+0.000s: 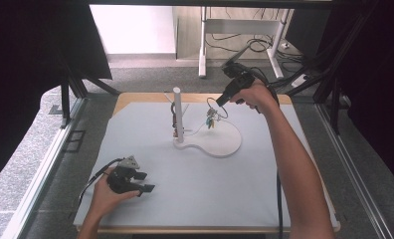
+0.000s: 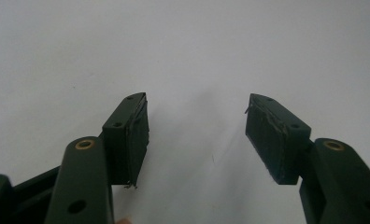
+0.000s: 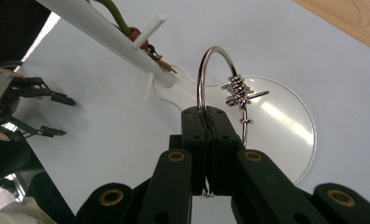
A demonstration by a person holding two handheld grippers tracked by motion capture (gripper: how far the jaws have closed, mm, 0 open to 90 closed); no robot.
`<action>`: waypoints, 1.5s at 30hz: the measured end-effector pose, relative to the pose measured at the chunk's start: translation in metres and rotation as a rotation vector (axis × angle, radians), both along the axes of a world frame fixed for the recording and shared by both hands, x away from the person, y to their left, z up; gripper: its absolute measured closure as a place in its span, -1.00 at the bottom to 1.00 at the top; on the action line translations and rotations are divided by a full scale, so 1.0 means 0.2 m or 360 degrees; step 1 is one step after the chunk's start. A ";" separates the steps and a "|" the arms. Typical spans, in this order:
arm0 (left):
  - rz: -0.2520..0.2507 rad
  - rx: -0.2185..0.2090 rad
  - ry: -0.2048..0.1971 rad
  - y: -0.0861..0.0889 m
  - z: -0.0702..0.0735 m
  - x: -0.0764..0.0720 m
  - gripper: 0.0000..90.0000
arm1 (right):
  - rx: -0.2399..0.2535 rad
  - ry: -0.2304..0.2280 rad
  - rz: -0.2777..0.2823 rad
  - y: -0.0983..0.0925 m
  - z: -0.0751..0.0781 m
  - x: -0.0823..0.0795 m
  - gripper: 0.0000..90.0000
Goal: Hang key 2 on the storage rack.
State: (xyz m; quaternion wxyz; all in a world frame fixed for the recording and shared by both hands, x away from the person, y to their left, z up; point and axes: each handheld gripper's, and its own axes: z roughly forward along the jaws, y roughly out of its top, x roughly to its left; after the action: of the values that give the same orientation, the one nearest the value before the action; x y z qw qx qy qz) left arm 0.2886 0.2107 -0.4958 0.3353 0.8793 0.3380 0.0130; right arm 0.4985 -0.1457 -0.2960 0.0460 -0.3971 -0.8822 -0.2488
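A white stand (image 1: pixel 178 115) with a round base (image 1: pixel 220 139) and short side pegs (image 3: pixel 148 32) rises at the table's middle back. My right gripper (image 3: pixel 205 112) is shut on a large metal ring (image 3: pixel 211 70) that carries several small keys (image 3: pixel 239 91), held just above the base, right of the post (image 3: pixel 94 25). In the high view the ring (image 1: pixel 215 107) hangs below that gripper (image 1: pixel 220 101). My left gripper (image 1: pixel 146 181) rests low at the front left over the grey mat (image 1: pixel 185 174), jaws open with nothing between its pads (image 2: pixel 129 135).
A small brown and green item (image 1: pixel 174 121) hangs on the post. The wooden table edge (image 1: pixel 145 95) runs behind the mat. Black curtains and frame rails flank both sides; a desk leg (image 1: pixel 202 50) and cables lie beyond on the floor.
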 end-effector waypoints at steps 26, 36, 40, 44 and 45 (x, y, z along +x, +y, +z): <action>-0.0003 -0.0074 -0.0022 0.02 0.03 -0.01 -0.11 | -0.0042 -0.0027 0.0061 0.18 0.00 0.04 0.95; -0.0007 -0.0084 -0.0026 0.02 0.04 -0.01 -0.11 | -0.0048 -0.0023 0.0069 0.24 -0.02 0.07 0.95; -0.0009 -0.0088 -0.0025 0.02 0.04 -0.02 -0.11 | -0.0054 -0.0017 0.0078 0.28 -0.03 0.08 0.95; -0.0011 -0.0085 -0.0027 0.02 0.04 -0.02 -0.11 | -0.0051 -0.0019 0.0086 0.30 -0.04 0.08 0.95; -0.0012 -0.0084 -0.0025 0.02 0.04 -0.02 -0.11 | -0.0053 -0.0019 0.0088 0.31 -0.04 0.08 0.95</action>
State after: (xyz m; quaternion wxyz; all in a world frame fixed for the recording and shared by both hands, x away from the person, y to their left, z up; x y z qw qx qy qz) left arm 0.2854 0.2151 -0.4880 0.3610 0.8713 0.3322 0.0097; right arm 0.5139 -0.0840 -0.3048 0.0411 -0.3717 -0.8972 -0.2350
